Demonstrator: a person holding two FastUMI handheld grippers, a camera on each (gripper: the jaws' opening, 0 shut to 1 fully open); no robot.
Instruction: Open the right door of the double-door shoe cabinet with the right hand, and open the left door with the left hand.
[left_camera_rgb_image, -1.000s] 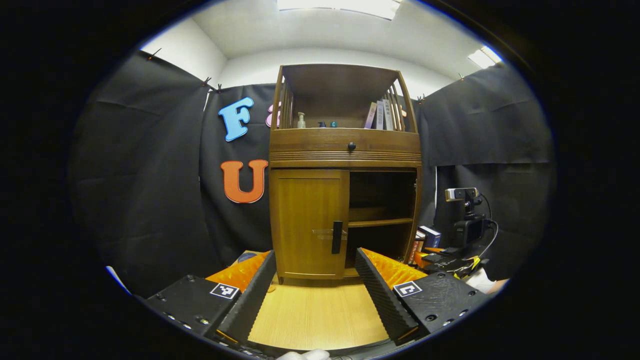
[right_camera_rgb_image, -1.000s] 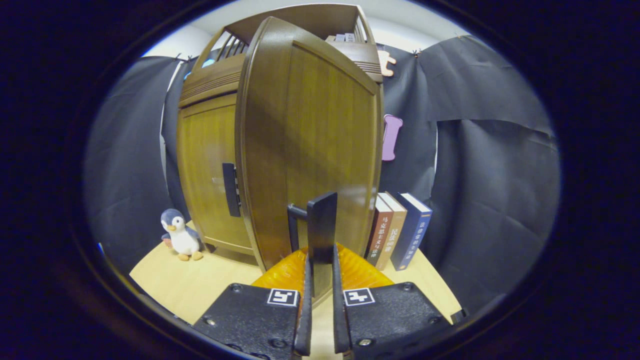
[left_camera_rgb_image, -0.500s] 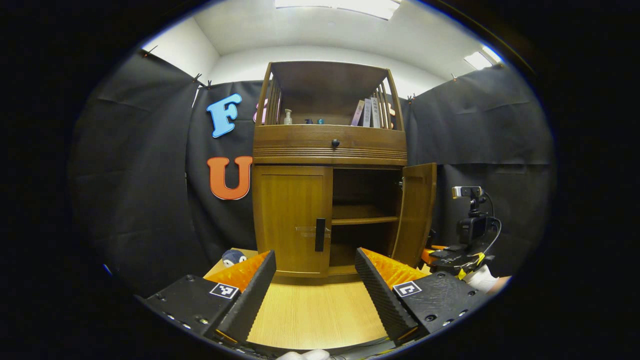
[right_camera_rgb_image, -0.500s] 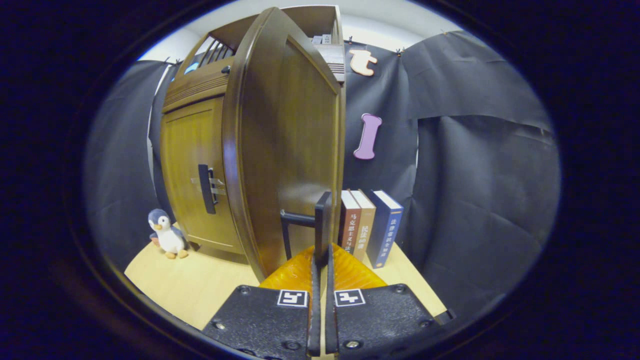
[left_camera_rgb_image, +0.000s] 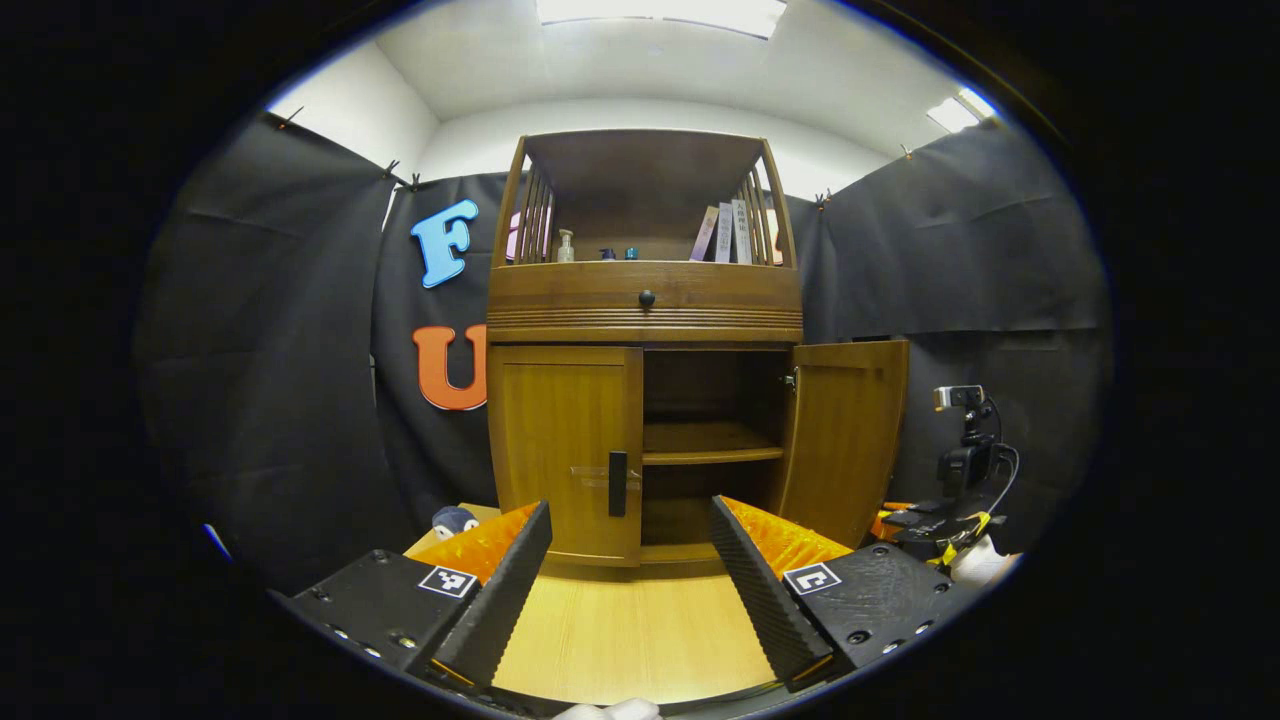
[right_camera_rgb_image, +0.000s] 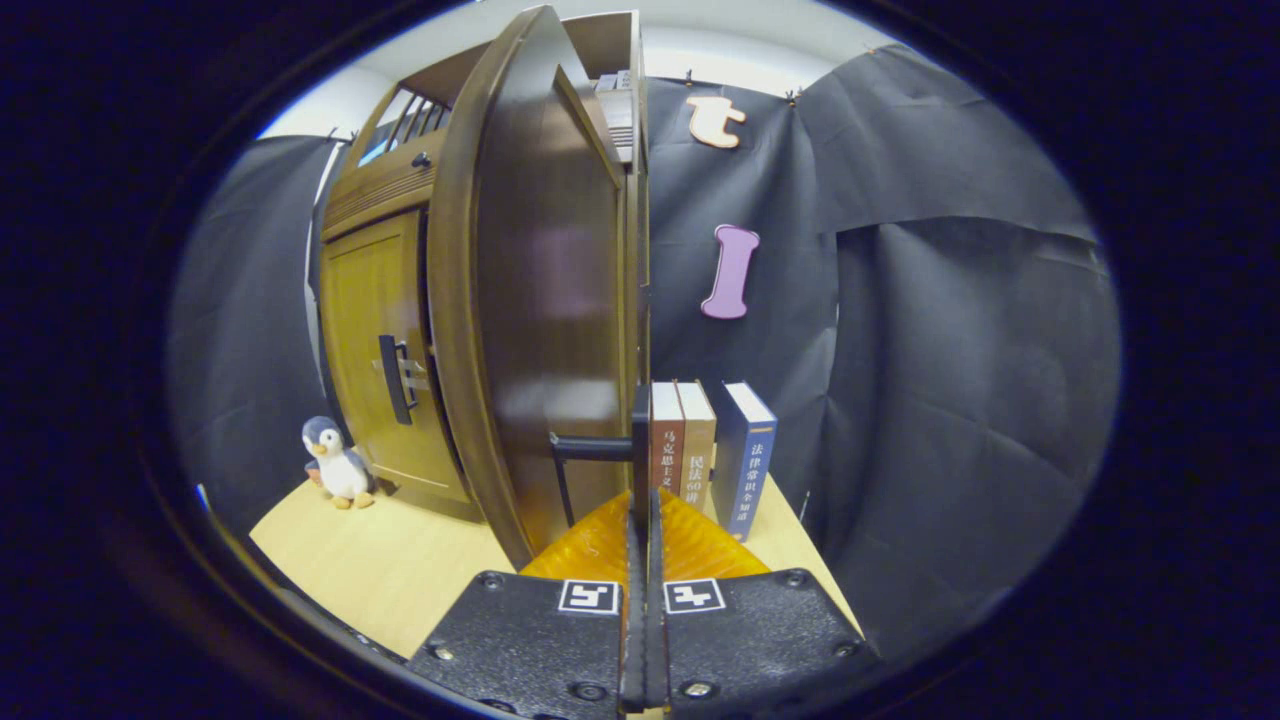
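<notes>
Black cloth hangs around the wooden table (left_camera_rgb_image: 640, 640) on which the shoe cabinet (left_camera_rgb_image: 640, 300) stands. From the left gripper view, my left gripper (left_camera_rgb_image: 630, 580) is spread wide with nothing between its fingers, and it is apart from the left door (left_camera_rgb_image: 565, 450), which is shut; its dark handle (left_camera_rgb_image: 617, 483) lies ahead, between my two fingers. The right door (left_camera_rgb_image: 845, 440) stands swung out to the side, and the inner shelf (left_camera_rgb_image: 710, 455) shows. From the right gripper view, my right gripper (right_camera_rgb_image: 640, 530) is pressed together on the handle of the right door (right_camera_rgb_image: 640, 450), and the door face (right_camera_rgb_image: 540, 300) is just beside me. Three books (right_camera_rgb_image: 710, 455) stand near behind the door, and a toy penguin (right_camera_rgb_image: 335, 465) sits by the left door. I think the risk is this: if I pull the right door further, it may strike the books and tip them. Also, if I close the left gripper off the handle, it may slip, or push the door instead of opening it.
</notes>
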